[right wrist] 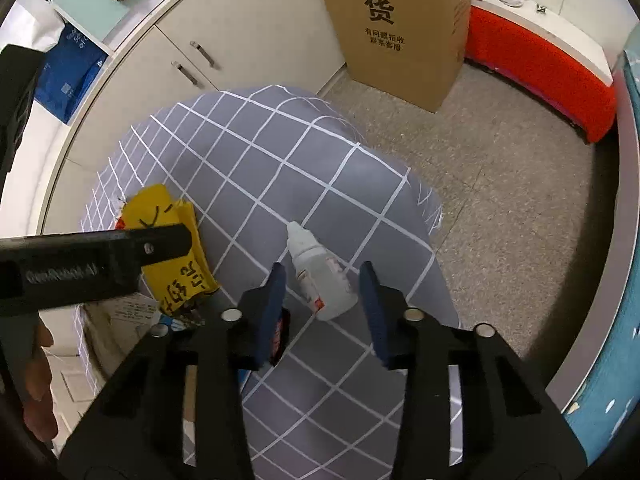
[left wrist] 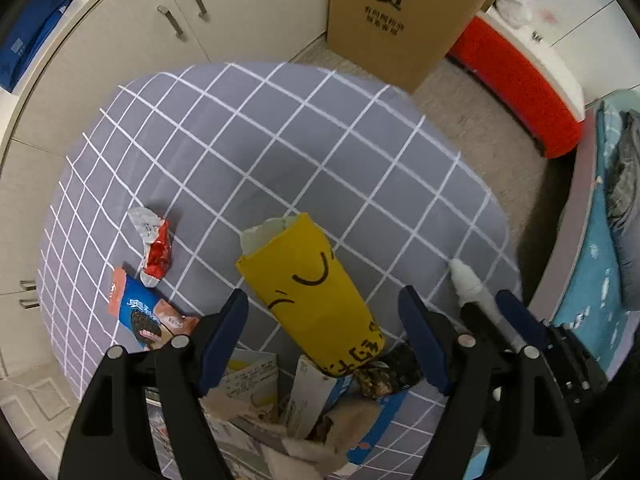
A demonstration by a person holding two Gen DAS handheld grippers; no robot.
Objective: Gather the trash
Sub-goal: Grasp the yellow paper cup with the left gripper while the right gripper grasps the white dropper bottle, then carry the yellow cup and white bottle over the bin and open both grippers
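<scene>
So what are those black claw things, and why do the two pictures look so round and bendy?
They are tongs that a person holds, one in each hand. A tiny camera sits on each and looks along the fingers, and its lens bends the picture. One picture is from the left tongs, the other from the right tongs. Both are over a table with a grey checked cloth. Trash lies on it: a yellow paper bag, a red wrapper, a blue cookie packet and a small white bottle. The bottle lies between the right tongs, not squeezed. Nothing is held.

A cardboard box [right wrist: 396, 28] stands between cream cabinets [right wrist: 224, 36] and a red cushion [right wrist: 540, 80].
</scene>
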